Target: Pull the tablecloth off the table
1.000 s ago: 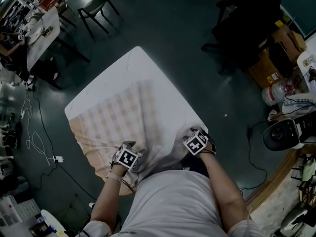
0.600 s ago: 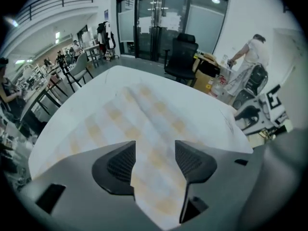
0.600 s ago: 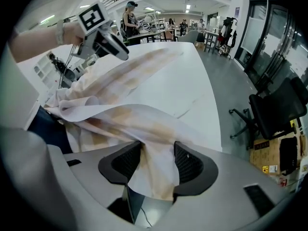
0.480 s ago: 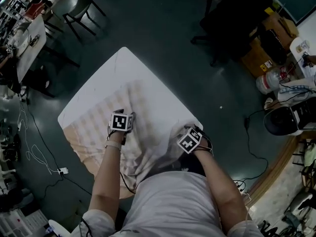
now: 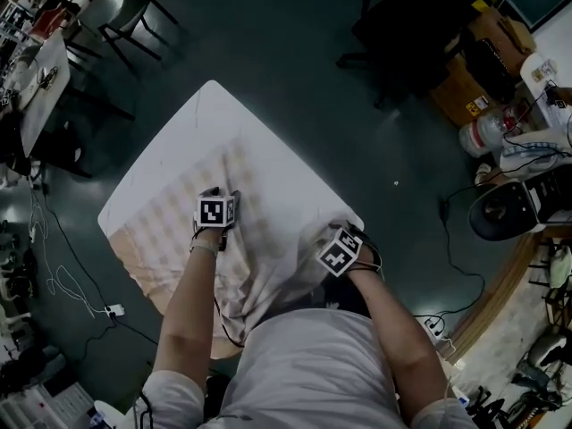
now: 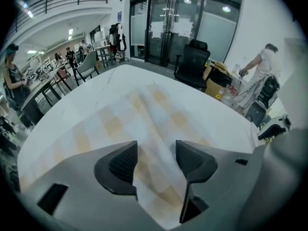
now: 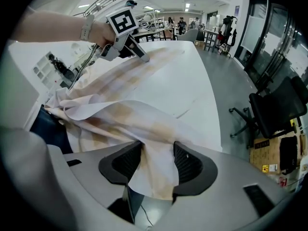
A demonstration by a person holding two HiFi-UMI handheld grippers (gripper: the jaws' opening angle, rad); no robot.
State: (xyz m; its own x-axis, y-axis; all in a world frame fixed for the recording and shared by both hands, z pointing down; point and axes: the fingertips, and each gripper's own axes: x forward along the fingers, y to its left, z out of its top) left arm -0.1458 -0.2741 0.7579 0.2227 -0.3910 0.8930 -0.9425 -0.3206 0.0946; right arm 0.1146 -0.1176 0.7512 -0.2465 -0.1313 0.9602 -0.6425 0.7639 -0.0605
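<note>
Right gripper view is showing the right gripper [image 7: 151, 165] pinching the seemingly limp, light tablecloth [image 7: 120, 109] at bottom centre, with the left gripper [image 7: 143, 57] gaping over a graspable fold at upper left.

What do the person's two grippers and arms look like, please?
The left gripper and right gripper each have a grey body with two dark ribbed pads and carry a white cube printed with black square markers. The person wears a light short-sleeved shirt and a pale wristband on the left wrist.
</note>
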